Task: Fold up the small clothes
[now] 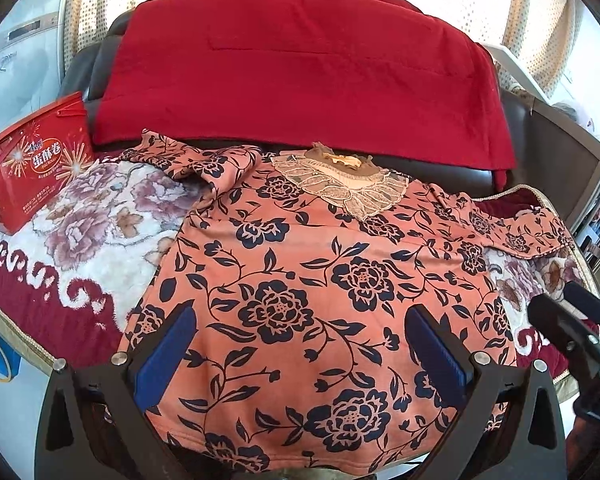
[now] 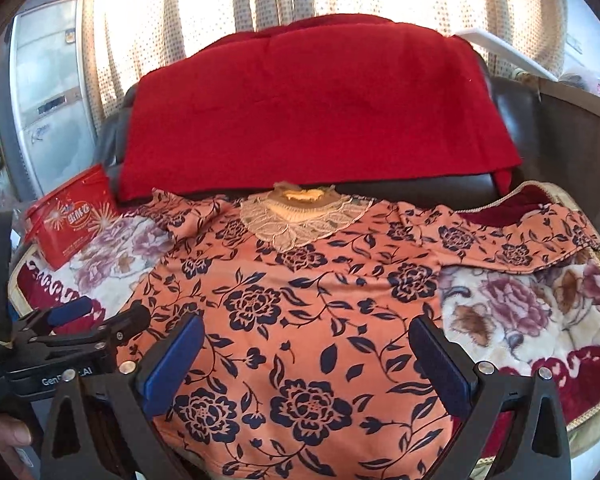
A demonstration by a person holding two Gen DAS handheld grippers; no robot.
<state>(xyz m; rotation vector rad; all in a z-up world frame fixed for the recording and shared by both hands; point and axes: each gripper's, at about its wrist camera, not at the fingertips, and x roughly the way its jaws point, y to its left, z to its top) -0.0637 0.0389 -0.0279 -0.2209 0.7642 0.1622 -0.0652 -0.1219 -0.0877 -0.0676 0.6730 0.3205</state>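
Lying flat with collar far, hem near: floral top. Hovering wide open and empty over the hem: left hand-held gripper near its left edge, right hand-held gripper rightward.

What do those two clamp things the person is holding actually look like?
Each gripper is a black frame with triangular cut-outs and small silver bolts, ending in two flat fingers lined with ribbed blue pads. The left gripper and right gripper look alike. White lettering, partly hidden, marks the left one's body in the right camera's view. A bare thumb shows beneath it; no cables visible.
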